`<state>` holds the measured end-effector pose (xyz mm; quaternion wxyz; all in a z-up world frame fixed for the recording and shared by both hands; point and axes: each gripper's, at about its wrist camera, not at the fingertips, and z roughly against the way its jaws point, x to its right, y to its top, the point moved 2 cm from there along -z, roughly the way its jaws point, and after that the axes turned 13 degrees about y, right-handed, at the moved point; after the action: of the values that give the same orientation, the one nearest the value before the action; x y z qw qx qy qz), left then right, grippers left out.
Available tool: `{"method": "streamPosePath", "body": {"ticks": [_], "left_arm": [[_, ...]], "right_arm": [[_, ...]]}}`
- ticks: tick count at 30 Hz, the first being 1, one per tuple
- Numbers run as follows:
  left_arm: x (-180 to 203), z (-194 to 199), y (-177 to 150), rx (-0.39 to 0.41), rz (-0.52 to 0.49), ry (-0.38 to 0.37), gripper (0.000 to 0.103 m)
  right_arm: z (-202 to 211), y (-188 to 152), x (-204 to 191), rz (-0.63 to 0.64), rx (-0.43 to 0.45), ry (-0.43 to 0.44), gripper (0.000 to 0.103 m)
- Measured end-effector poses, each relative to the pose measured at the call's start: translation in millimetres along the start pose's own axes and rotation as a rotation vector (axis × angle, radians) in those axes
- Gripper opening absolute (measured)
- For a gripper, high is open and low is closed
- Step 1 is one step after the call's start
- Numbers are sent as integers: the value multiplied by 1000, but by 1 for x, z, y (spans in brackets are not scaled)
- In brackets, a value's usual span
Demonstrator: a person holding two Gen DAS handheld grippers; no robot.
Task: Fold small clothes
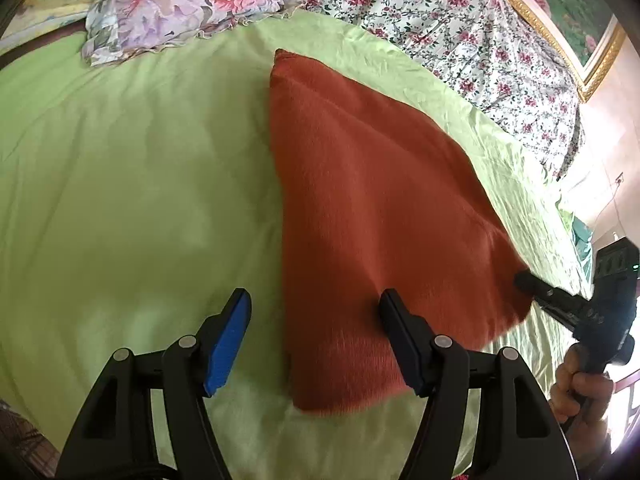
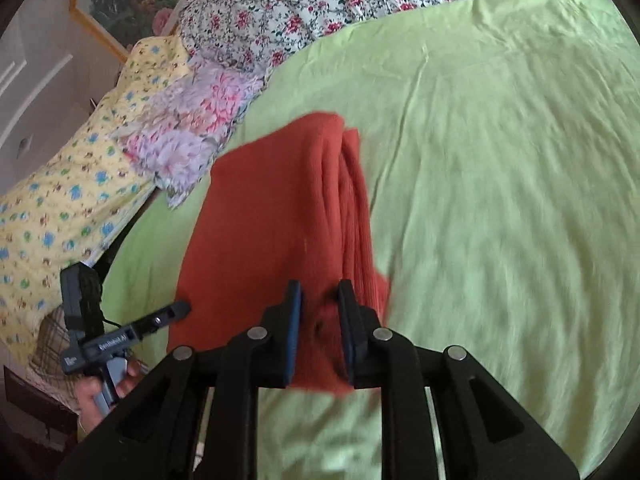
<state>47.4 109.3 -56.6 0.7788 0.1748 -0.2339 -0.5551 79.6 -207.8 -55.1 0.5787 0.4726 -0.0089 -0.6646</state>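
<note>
Two grippers: both work one rust-red garment (image 1: 380, 208) on a bed with a light green sheet (image 1: 120, 180).
Garment place: it lies in the middle of the sheet, already doubled, with stacked layers showing along its right edge in the right wrist view; the near end looks lifted off the sheet.
Right gripper (image 2: 320, 332): jaws narrow, with the garment's near edge bunched between them; the blur leaves it unclear whether the pads grip firmly.
Left gripper (image 1: 316, 340): jaws spread wide, pinching nothing; one finger hangs over the garment's near left corner, the other over bare sheet.
Risk, slip: with only one end pinched, the knit could slide out and the fold fall open.
Risk, skew: if the left corner stays loose, the layers may drag and land crooked.
Risk, sheet: a low grab by the spread jaws could catch the green sheet with the cloth.
Nearby: floral pillows (image 1: 168, 4) lie well apart.
</note>
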Motion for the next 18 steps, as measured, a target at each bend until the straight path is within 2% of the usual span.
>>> {"method": "streamPosePath", "body": {"ticks": [1,2,3,8,12,18], "left_arm": [[-1,0,-3,-2,3,-2,67],[-1,1,-5,-7,5,-5,67],[-1,1,-6,-8,2,-4,67],[6,6,-8,12,-51,20,69],[5,-9,-17,-9,-43,6,69],[4,-9,-19,10,-68,4,69]], "right_arm": [[-2,-3,1,-4,-12,-5,19],[-4,-5,3,-11,-21,-10,7],[-4,-5,2,-7,-21,-16,4],[9,-2,-4,42,28,-79,4],[-4,-13,9,58,-22,-161,4],[-4,-16,17,33,-14,-160,4]]}}
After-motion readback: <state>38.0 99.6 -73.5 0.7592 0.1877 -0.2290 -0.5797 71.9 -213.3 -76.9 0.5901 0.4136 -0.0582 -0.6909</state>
